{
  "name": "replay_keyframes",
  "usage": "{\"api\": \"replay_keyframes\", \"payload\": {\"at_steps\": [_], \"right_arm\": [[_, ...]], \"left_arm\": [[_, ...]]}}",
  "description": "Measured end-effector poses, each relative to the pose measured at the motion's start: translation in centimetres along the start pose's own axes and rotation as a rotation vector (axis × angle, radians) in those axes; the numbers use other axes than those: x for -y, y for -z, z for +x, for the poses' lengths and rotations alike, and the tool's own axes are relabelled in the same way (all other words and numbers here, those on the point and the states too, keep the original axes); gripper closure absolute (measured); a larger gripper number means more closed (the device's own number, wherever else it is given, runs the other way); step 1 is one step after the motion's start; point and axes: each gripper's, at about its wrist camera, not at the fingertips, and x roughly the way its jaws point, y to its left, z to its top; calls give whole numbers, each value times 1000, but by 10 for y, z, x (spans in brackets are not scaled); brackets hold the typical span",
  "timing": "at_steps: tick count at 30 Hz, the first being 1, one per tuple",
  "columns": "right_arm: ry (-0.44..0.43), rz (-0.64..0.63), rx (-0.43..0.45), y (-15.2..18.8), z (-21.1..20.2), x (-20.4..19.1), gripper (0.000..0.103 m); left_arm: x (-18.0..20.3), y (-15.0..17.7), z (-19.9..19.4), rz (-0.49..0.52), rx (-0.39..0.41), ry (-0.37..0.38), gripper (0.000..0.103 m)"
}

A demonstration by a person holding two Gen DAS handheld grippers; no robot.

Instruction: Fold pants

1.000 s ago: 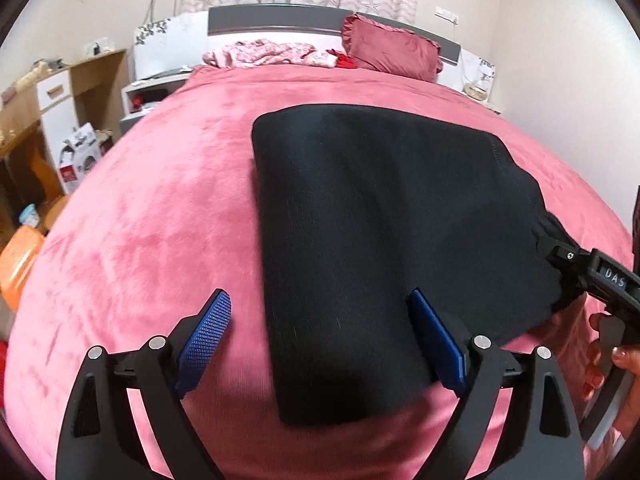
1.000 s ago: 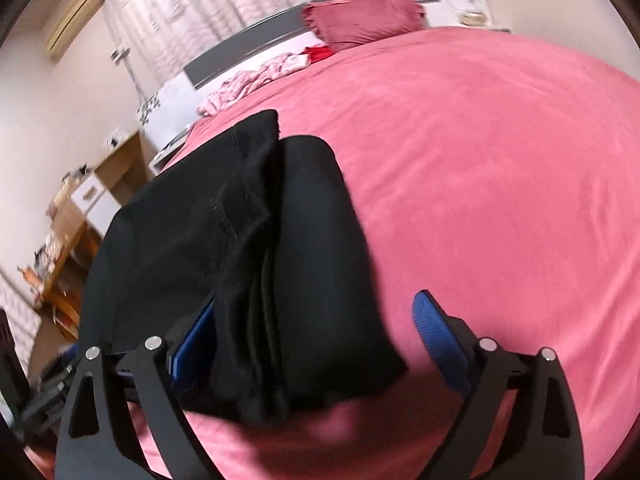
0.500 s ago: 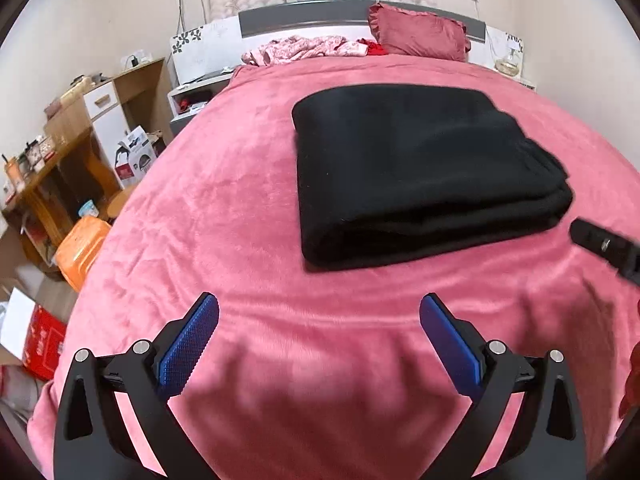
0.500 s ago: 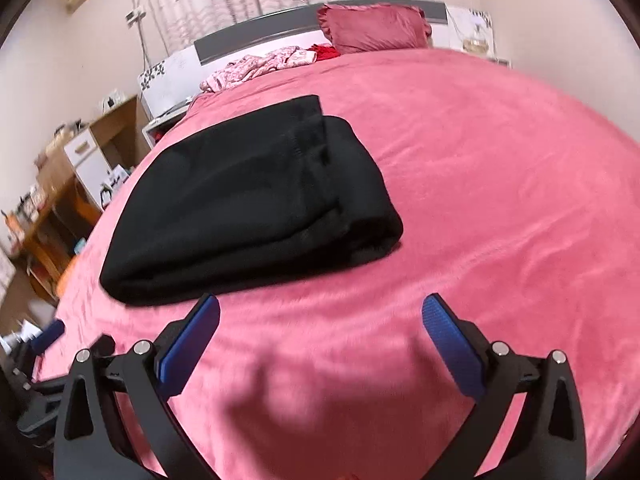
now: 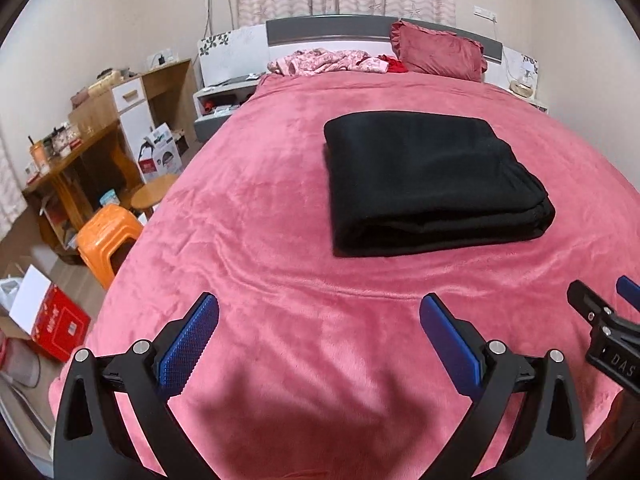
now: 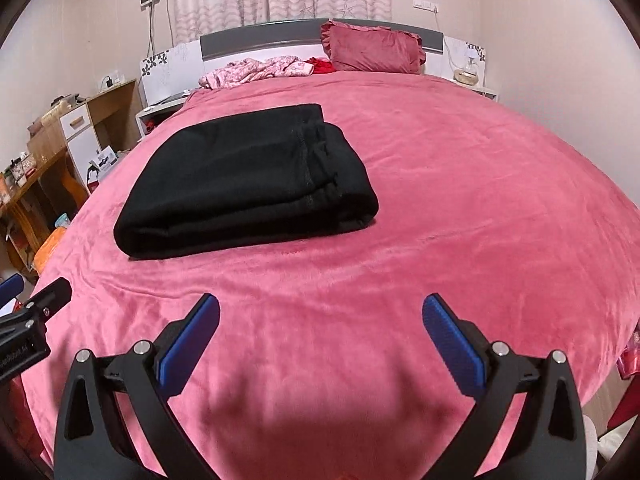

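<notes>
The black pants [image 5: 428,180] lie folded into a thick rectangle on the pink bed cover [image 5: 256,240]; they also show in the right wrist view [image 6: 248,180], left of centre. My left gripper [image 5: 318,336] is open and empty, well back from the pants near the bed's foot. My right gripper [image 6: 320,336] is open and empty, also back from the pants. The right gripper's tip shows at the right edge of the left wrist view [image 5: 600,320]; the left gripper's tip shows at the left edge of the right wrist view [image 6: 28,312].
A red pillow [image 5: 440,52] and a pink garment [image 5: 328,62] lie at the headboard. Left of the bed stand a wooden desk [image 5: 80,148], an orange stool [image 5: 108,236], a round wooden stool [image 5: 154,196] and boxes [image 5: 44,320].
Both grippers have let go of the pants and pulled back towards the foot of the bed. The pants now lie folded and free on the cover.
</notes>
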Motion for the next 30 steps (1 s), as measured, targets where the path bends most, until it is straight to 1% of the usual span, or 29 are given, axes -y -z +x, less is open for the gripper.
{"api": "replay_keyframes", "payload": {"at_steps": [3, 5, 8, 22, 30], "right_arm": [[12, -11, 37, 1, -8, -1, 2], [17, -23, 69, 2, -13, -2, 2], [25, -35, 90, 3, -15, -3, 2], [14, -29, 76, 5, -12, -1, 2], [11, -27, 77, 5, -12, -1, 2]], "left_arm": [[-2, 1, -4, -17, 2, 1, 3], [0, 1, -7, -7, 13, -4, 3], [3, 3, -12, 14, 28, -10, 3], [5, 7, -13, 3, -5, 21, 3], [8, 8, -15, 12, 2, 11, 3]]}}
